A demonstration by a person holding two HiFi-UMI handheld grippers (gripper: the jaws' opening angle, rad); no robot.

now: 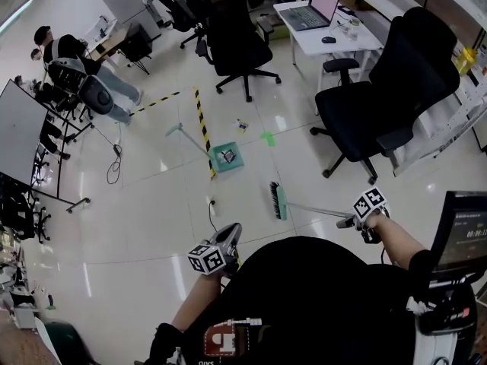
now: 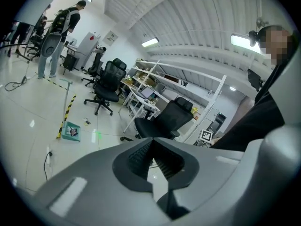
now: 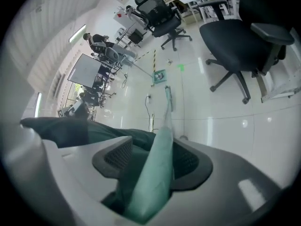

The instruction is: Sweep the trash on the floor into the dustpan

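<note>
Left gripper: fingers drawn together at the tips, nothing between them, held in the air.
Dustpan: green, flat on the floor beside the yellow-black tape.
Trash: small scrap on the floor just beyond the dustpan.
Broom: green head on the floor, nearer the person than the dustpan and apart from it.
Right gripper: fingers clamped on the broom's handle.
Office chair: black, right of the broom head.

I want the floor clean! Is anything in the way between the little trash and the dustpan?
Nothing visible is. Only bare floor lies between the trash and the dustpan. The striped tape lies flat to one side, and the broom sits on the dustpan's other side.
</note>
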